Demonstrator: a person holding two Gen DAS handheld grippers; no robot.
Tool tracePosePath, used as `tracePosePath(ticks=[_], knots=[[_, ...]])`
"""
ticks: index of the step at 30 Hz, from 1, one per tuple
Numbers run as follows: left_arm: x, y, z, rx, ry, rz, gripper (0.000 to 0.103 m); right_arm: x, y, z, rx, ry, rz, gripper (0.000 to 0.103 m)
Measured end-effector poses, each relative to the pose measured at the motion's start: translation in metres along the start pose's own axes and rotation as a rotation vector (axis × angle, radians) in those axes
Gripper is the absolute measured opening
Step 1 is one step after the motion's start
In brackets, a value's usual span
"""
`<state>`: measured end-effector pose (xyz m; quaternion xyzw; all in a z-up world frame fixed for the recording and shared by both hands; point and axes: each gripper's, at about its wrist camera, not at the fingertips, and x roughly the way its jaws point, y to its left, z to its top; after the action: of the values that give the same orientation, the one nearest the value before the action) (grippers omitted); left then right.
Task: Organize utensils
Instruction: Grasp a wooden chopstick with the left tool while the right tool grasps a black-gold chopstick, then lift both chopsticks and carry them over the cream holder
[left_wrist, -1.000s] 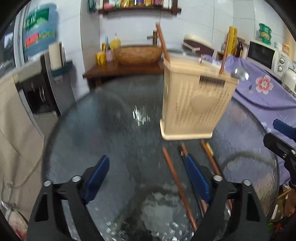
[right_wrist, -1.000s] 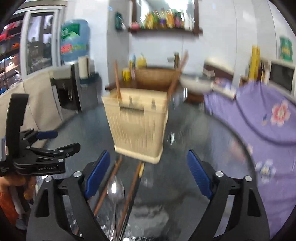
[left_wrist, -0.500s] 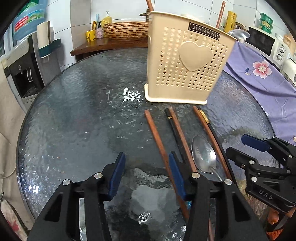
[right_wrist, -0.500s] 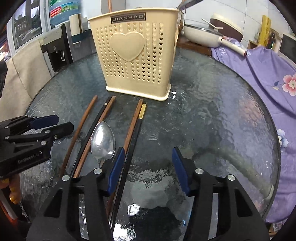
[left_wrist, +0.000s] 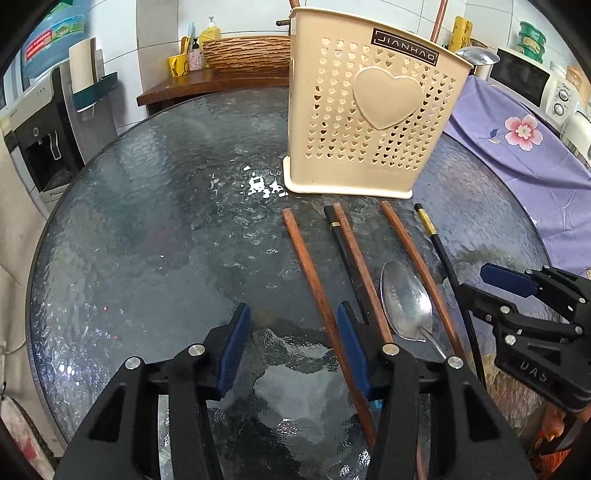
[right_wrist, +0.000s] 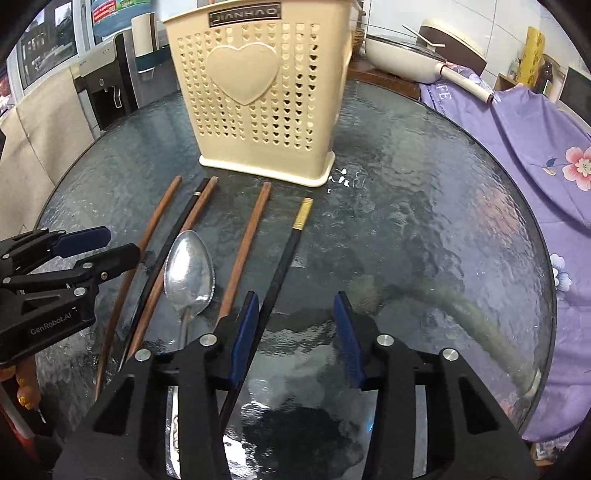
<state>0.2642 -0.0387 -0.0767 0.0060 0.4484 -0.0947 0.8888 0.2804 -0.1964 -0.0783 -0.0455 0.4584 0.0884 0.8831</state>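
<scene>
Both tools hang low over the glass worktop (left_wrist: 155, 229), pointing steeply down, nothing gripped.

Left tool (left_wrist: 293, 343): jaws part-way apart after narrowing, empty. The leftmost brown chopstick (left_wrist: 314, 280) runs just inside its right pad and passes under it; whether pad and stick touch, cannot tell.

Right tool (right_wrist: 295, 328): jaws just been closing, now part-way apart and empty. The black gold-banded chopstick (right_wrist: 286, 258) runs beside its left pad, not between the pads.

Utensils lie in a loose fan on the worktop ahead of both tools: three brown chopsticks, two black ones, and a metal spoon (right_wrist: 189, 271), bowl up, between brown sticks. The cream holder (right_wrist: 258, 92) with the heart stands upright beyond the stick tips, near but apart. It already holds a few pieces; their tops poke out in the left view.

Risks, as judgement:
- Sticks are thin and flat on slick glass. A pad landing on top rather than astride would likely roll or skid one sideways into its neighbours.
- Black and brown sticks lie touching near the spoon, so a closing jaw could catch two.
- Tools sit close together; reaching for middle pieces at once could make them collide.
- The holder looks light; a stick pushed against its wall could tip or shove it.
</scene>
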Motion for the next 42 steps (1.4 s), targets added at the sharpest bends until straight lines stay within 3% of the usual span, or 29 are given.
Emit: tracePosePath(ticks=[8,14,20,24,31,42], knots=[[0.011,-0.01,0.022,0.019,0.001,0.032,0.035,0.015,-0.011,0.019,0.118,0.016,0.049,0.034],[0.022,-0.006,0.031,-0.028,0.002,0.059,0.027,0.023,-0.009,0.03,0.159,-0.002,0.016,0.033],[0.025,-0.008,0.034,-0.045,-0.008,0.085,0.025,0.029,-0.004,0.039,0.173,-0.009,-0.025,0.029],[0.029,-0.012,0.039,-0.042,-0.002,0.11,0.023,0.033,0.005,0.044,0.155,-0.003,-0.075,0.022],[0.038,-0.016,0.049,-0.037,-0.005,0.146,0.01,0.037,0.008,0.052,0.149,0.005,-0.101,0.01],[0.036,-0.023,0.044,-0.024,-0.002,0.134,0.007,0.035,-0.001,0.049,0.148,0.0,-0.025,0.008]])
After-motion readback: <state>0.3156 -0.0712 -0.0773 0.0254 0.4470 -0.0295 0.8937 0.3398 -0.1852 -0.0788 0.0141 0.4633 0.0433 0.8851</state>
